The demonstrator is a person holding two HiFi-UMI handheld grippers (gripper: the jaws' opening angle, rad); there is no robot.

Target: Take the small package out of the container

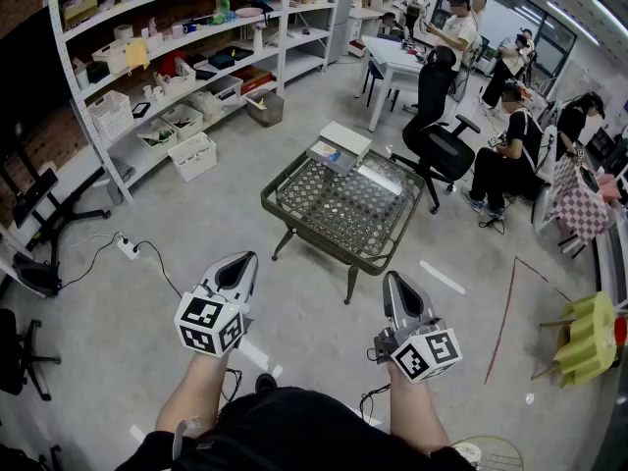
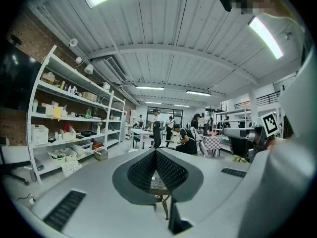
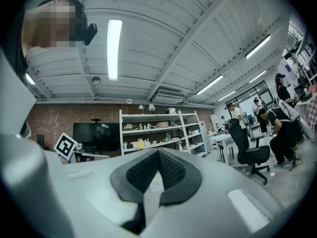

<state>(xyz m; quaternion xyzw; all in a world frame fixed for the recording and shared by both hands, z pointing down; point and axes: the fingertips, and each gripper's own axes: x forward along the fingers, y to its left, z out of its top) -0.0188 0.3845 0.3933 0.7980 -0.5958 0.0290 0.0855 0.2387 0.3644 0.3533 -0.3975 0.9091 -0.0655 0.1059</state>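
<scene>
A low glass-topped table (image 1: 339, 209) stands in the middle of the floor. On its far edge sits a white and grey box (image 1: 339, 147), the container, open on the near side with something small and coloured inside; I cannot make out the package itself. Both grippers are held up in front of me, well short of the table. My left gripper (image 1: 238, 263) is shut and holds nothing, its jaws (image 2: 156, 151) meeting at the tips. My right gripper (image 1: 395, 285) is also shut and empty (image 3: 158, 152). A leg of the table (image 2: 166, 209) shows below the left jaws.
White shelving (image 1: 177, 57) with bins lines the left wall, with a white basket (image 1: 192, 155) on the floor before it. A power strip (image 1: 129, 249) and cable lie at the left. An office chair (image 1: 442, 135) and seated people are beyond the table; a yellow chair (image 1: 589, 337) stands at the right.
</scene>
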